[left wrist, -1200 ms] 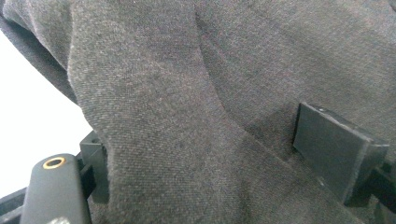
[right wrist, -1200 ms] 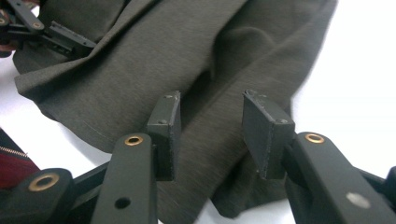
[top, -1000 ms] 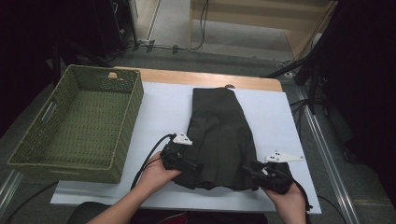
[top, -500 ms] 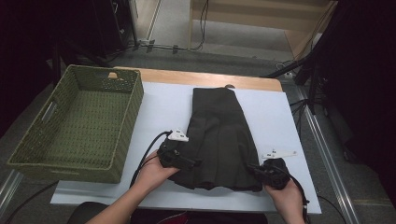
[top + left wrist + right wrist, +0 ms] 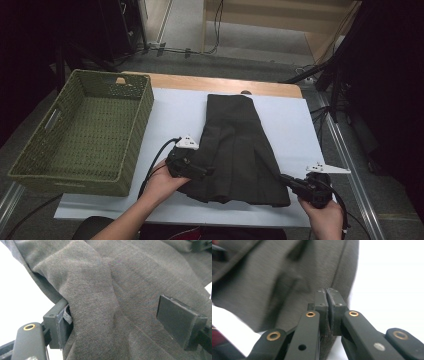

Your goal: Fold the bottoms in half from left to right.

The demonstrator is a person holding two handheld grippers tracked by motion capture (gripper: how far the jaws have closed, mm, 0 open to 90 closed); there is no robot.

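At the far left we note the green woven rectangular basket [image 5: 80, 132], standing apart from the work on the white table cover [image 5: 175, 112]. Next, our left gripper [image 5: 202, 171] rests on the left hem of the dark grey pleated skirt [image 5: 240, 145], which lies flat at the table's centre; its jaws stand wide with a raised fold of fabric between them, one pad [image 5: 58, 325] touching the cloth, no clamp applied. At the right, our right gripper [image 5: 286, 181] has just closed its jaws on the skirt's lower right corner; we judge this corner secured for folding. Both forearms enter low, grippers angled inward, near level.
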